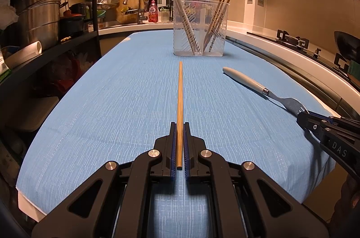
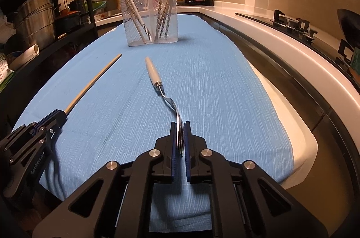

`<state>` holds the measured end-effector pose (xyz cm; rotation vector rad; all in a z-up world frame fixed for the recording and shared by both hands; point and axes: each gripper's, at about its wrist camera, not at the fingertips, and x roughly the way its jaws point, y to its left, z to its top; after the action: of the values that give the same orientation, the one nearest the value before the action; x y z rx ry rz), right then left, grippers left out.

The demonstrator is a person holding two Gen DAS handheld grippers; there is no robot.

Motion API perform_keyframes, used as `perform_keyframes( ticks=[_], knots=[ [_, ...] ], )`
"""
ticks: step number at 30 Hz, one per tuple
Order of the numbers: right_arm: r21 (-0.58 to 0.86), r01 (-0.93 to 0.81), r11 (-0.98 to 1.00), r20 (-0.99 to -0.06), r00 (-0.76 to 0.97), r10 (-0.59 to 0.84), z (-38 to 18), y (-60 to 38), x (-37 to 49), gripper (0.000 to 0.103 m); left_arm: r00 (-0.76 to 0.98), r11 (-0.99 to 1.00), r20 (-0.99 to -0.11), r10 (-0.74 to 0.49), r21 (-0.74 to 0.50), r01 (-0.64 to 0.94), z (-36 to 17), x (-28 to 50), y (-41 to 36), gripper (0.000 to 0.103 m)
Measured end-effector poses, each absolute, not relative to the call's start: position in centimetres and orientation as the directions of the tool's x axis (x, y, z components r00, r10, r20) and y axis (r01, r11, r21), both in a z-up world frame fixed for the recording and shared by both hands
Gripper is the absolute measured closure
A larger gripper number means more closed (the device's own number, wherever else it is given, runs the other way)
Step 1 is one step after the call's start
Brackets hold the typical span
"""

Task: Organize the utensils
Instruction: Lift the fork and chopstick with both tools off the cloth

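My left gripper (image 1: pixel 179 126) is shut on the near end of a wooden chopstick (image 1: pixel 180 98) that points straight ahead over the blue cloth (image 1: pixel 112 103). My right gripper (image 2: pixel 180 126) is shut on the tines of a fork (image 2: pixel 155 73) with a pale handle; the handle points away toward the holder. A clear plastic utensil holder (image 1: pixel 200 28) with two compartments stands at the far end of the cloth, with several chopsticks leaning in each side. The holder (image 2: pixel 150 19), the chopstick (image 2: pixel 94 82) and the left gripper (image 2: pixel 59 115) also show in the right wrist view, the right gripper (image 1: pixel 303 117) in the left.
A black shelf rack (image 1: pixel 56 13) with metal pots stands along the left edge. A white counter with a gas stove (image 1: pixel 303 44) runs along the right. A sink, tap and bottles (image 1: pixel 153 10) are at the back.
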<state>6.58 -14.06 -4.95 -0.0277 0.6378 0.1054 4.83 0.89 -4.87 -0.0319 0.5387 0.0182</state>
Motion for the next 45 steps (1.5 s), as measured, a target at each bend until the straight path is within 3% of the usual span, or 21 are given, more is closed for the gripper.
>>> perform_keyframes(
  ticks=[45],
  knots=[
    [-0.069,-0.036,0.997,-0.581,0.814,-0.011,-3.4,-14.2,5.9,0.102,0.848,1.000,-0.531,0.002,-0.023,-0.017,-4.7,4.6,1.5,0.098]
  ],
)
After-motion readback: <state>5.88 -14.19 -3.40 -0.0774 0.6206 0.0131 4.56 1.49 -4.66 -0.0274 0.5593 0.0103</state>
